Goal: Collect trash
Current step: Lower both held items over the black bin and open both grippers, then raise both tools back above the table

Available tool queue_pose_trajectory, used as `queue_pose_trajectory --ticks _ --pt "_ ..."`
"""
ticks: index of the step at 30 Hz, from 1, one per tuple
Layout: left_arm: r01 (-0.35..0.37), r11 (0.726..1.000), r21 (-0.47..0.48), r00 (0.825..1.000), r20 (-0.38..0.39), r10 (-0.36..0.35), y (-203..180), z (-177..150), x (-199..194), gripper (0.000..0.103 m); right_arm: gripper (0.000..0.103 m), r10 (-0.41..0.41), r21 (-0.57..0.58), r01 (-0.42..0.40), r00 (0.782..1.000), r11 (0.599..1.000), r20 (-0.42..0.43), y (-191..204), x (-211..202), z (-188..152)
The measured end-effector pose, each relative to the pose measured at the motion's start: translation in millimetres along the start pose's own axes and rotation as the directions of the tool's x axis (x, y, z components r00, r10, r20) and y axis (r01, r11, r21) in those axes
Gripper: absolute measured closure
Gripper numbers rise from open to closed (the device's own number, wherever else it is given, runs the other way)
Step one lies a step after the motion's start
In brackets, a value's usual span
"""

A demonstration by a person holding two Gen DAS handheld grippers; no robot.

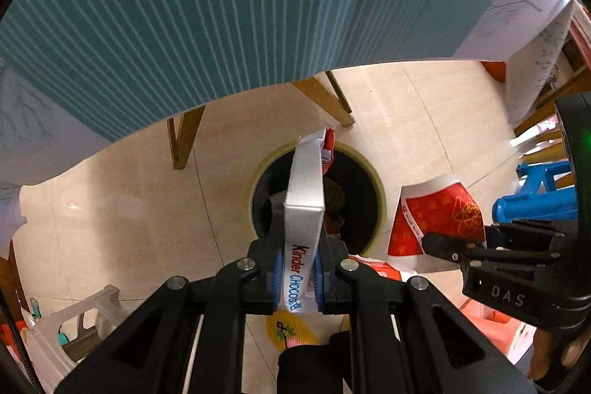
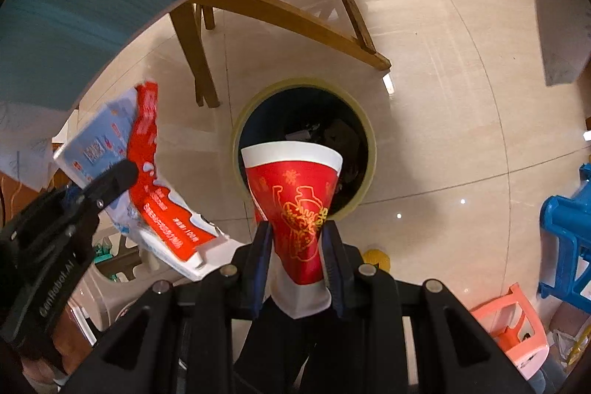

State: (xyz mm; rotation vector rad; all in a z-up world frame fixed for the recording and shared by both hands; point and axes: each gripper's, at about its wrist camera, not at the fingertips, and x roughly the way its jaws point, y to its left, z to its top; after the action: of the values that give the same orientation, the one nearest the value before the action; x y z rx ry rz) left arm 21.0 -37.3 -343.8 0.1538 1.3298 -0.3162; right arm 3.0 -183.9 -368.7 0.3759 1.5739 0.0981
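1. Over the tiled floor [image 2: 443,69], both grippers point steeply down at a round trash bin [image 1: 373,168] with a pale yellow-green rim and dark contents.
2. The left gripper [image 1: 300,277] is clenched tight on a flattened white Kinder Chocolate box [image 1: 304,205]; blue pads press on both sides near the printed name.
3. The box stands edge-on and reaches out over the bin's mouth, with a red and white wrapper [image 1: 328,146] showing behind its far end.
4. From the right wrist view that same box [image 2: 162,205] shows its broad red, white and pale blue face, hanging left of the bin.
5. The right gripper [image 2: 297,268] grips a red paper cup [image 2: 295,194] with gold line drawings, squeezing its lower part flat between blue pads.
6. The cup's white rim points toward the bin opening.
7. Wooden table legs [image 2: 199,36] stand just behind the bin, under a teal striped tablecloth [image 1: 184,6].
8. A blue plastic stool [image 2: 565,235] and a pink stool [image 2: 513,327] sit to the right; a pale grey stool [image 1: 74,331] sits to the left.
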Motion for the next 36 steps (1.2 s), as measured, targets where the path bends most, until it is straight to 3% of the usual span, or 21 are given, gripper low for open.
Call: queue_pose_trajectory --ticks 7,9,11,14,16,26,36 --pt "-0.010 1.000 -0.001 1.000 0.011 0.010 -2.4 3.7 9.7 0.072 0.073 -0.002 -0.014 0.002 1.000 1.000 0.003 0.3 20.3 17.3" --pt "-0.013 1.000 -0.010 1.000 0.011 0.013 1.1 3.3 9.6 0.056 0.073 0.012 -0.008 -0.012 1.000 1.000 0.011 0.1 25.3 21.7" --pt "-0.020 0.999 -0.027 1.000 0.021 0.020 3.3 0.7 6.6 0.050 0.069 0.021 0.000 -0.021 1.000 1.000 0.015 0.5 28.0 24.7" --pt "-0.011 0.999 -0.049 1.000 0.023 0.012 9.1 -4.6 2.2 0.048 0.054 0.034 0.005 -0.034 0.999 0.999 0.018 1.6 30.7 26.1" --pt "-0.014 0.998 -0.062 1.000 0.017 0.015 11.8 -7.5 -1.4 0.048 0.050 0.025 0.004 -0.025 0.999 1.000 0.022 4.0 29.6 25.2" --pt "-0.014 0.991 -0.131 0.999 0.029 0.018 27.3 -13.9 -36.2 0.048 0.050 0.019 -0.007 -0.018 0.999 1.000 0.028 10.5 14.5 10.8" --pt "-0.005 0.982 -0.187 0.997 0.081 0.020 31.2 -0.5 -115.3 0.048 0.050 0.039 -0.013 -0.038 0.995 0.999 0.087 27.8 -62.8 -0.8"
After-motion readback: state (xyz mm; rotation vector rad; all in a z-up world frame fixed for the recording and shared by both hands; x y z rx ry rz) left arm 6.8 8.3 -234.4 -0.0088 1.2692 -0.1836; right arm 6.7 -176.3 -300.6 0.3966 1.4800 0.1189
